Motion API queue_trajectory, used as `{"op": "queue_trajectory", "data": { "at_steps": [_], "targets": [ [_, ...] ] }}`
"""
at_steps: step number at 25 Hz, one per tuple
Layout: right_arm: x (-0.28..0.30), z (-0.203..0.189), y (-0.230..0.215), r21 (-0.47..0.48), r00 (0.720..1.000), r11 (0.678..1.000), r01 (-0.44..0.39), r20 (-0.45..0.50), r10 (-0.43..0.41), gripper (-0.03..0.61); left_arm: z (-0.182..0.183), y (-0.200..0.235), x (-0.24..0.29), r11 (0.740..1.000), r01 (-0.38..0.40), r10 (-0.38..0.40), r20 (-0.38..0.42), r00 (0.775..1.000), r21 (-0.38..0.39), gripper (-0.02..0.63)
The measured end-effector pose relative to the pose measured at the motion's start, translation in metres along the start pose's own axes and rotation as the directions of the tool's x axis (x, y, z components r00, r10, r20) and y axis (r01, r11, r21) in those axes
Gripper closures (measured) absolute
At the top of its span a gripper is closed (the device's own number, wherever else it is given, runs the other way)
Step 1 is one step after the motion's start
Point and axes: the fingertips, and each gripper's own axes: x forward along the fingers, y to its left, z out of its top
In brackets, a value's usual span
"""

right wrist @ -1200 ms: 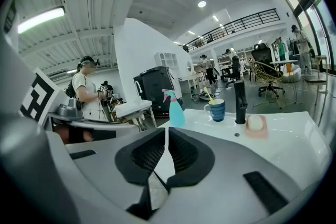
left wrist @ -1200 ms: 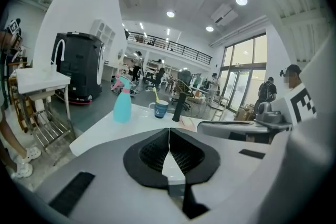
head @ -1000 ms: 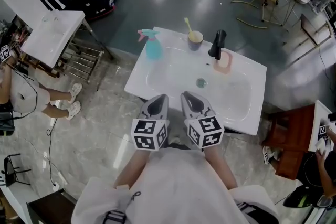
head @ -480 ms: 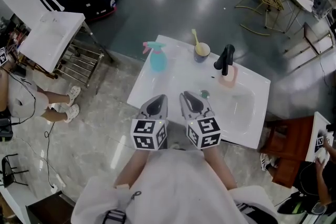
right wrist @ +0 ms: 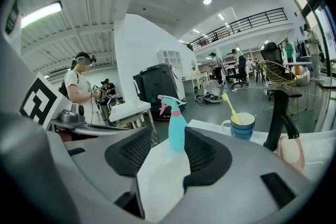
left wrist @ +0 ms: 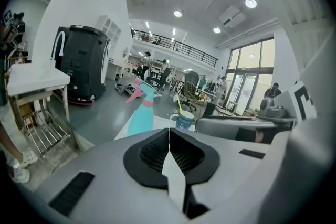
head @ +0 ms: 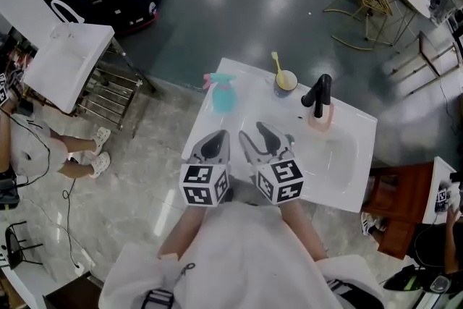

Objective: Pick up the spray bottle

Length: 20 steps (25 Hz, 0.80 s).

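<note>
Spray bottle [head: 223, 93] — teal body, pink trigger head — stands upright on the far left corner of the white basin [head: 346, 181], touched by neither gripper.

Left gripper [head: 216, 137]: jaws fully closed. In the left gripper view the pads [left wrist: 152, 153] meet along a single seam with nothing between them. In that view the gripper body covers the bottle's lower part. Only the shoulder, neck and head show above it.

Right gripper [head: 265, 135]: jaws apart, holding nothing. In the right gripper view the bottle [right wrist: 177, 128] lines up with the gap but stands farther along the basin, beyond the pads. The right pad [right wrist: 206, 157] overlaps the bottle's lower right edge. Bare basin surface fills the gap.

Along the basin's far edge, right of the bottle:
- a cup [head: 286, 81] holding a yellow toothbrush [head: 276, 61];
- a black faucet [head: 320, 93];
- a pink item [head: 323, 117] at the faucet's base — its kind cannot be made out.

In the head view both grippers hang over the basin's near left part and hide the surface below them. The marker cubes [head: 205, 184] and a white garment conceal the person's hands and arms.
</note>
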Motion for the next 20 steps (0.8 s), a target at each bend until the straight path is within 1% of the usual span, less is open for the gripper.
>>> {"op": "queue_trajectory", "data": {
  "at_steps": [2, 9, 14, 20],
  "targets": [
    [0.009, 0.003, -0.002, 0.001, 1.000, 1.000, 0.011, 0.006, -0.011, 0.386, 0.005, 0.008, 0.005, 1.000, 0.008, -0.008, 0.000, 1.000, 0.005, 0.588],
    [0.042, 0.010, -0.003, 0.004, 0.999, 0.999, 0.041, -0.006, -0.041, 0.336, 0.020, 0.034, 0.019, 0.999, 0.031, -0.030, -0.007, 1.000, 0.016, 0.588],
    [0.066, 0.013, -0.006, 0.004, 0.998, 0.998, 0.068, -0.016, -0.068, 0.319, 0.027, 0.053, 0.029, 0.999, 0.049, -0.049, -0.020, 0.999, 0.023, 0.588],
    [0.092, 0.012, -0.012, -0.004, 0.995, 0.996, 0.091, -0.039, -0.092, 0.311, 0.034, 0.076, 0.041, 0.999, 0.048, -0.048, -0.030, 0.998, 0.019, 0.588]
  ]
}}
